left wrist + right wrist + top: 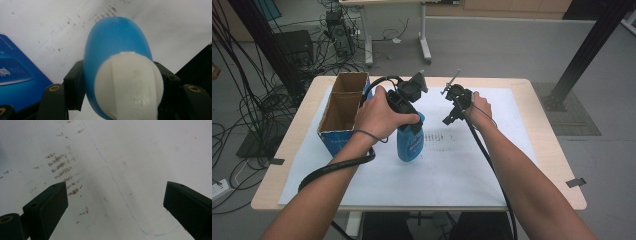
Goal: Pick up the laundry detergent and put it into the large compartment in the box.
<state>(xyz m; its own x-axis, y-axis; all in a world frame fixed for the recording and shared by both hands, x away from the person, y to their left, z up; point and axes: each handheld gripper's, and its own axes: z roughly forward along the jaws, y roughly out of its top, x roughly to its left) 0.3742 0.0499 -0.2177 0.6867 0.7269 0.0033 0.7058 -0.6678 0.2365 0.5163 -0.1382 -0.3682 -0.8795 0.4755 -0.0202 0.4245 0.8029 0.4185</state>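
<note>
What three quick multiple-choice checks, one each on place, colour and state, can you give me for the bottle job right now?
1. Where is the cardboard box?
A. at the table's left side
B. at its right edge
C. on the floor

2. What colour is the bottle body?
A. red
B. blue
C. green

3. How is the right gripper?
A. shut on the bottle
B. shut on nothing
C. open, with nothing between its jaws

Answers: 1 A, the high view shows it left of the bottle; 2 B, blue body under a white cap, clamped in the left gripper; 3 C, jaws wide apart above the white sheet.

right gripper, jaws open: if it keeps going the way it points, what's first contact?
Probably the white sheet covering the table: the right gripper points down at a bare, smudged patch, nothing between its jaws. Depth unclear.
</note>
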